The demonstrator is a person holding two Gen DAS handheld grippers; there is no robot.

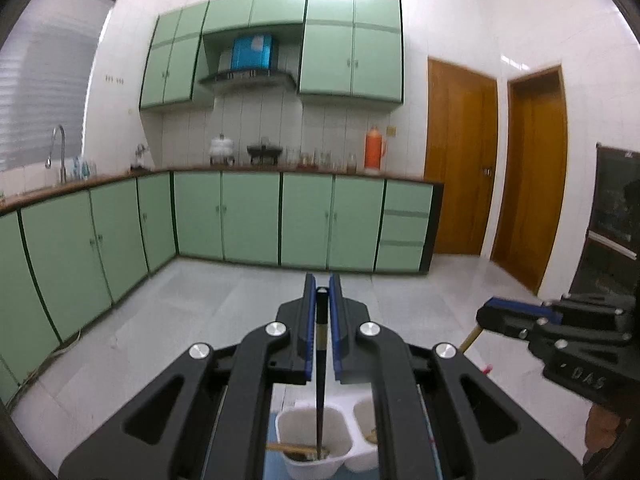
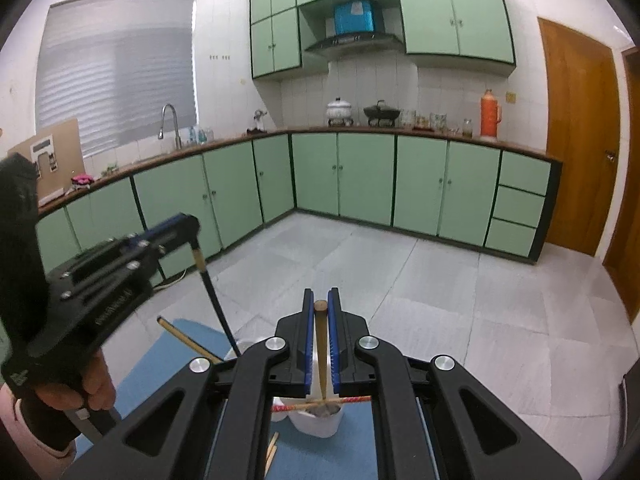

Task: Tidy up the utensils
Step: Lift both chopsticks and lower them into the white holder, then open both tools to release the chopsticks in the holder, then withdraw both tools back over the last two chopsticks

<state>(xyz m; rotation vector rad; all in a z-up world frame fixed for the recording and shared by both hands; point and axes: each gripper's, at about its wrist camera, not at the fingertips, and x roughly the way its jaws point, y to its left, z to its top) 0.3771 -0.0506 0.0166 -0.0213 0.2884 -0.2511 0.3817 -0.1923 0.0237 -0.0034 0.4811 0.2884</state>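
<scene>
Kitchen: pale grey tiled floor (image 2: 440, 280), mint-green cabinets (image 2: 360, 176), two brown wooden doors (image 1: 460, 152). Blue mat (image 2: 192, 344) beneath white plastic two-cup holder (image 1: 304, 428).

Left gripper (image 1: 322, 300) clamped tight on one black chopstick with gold band (image 1: 321, 360); long axis steeply upright, tip down inside holder's left cup.

Right gripper (image 2: 321, 312) clamped tight on one tan wooden chopstick (image 2: 321, 344), near vertical, tip down over a cup.

One red-patterned chopstick (image 2: 344, 401) lies crosswise on the rim.
</scene>
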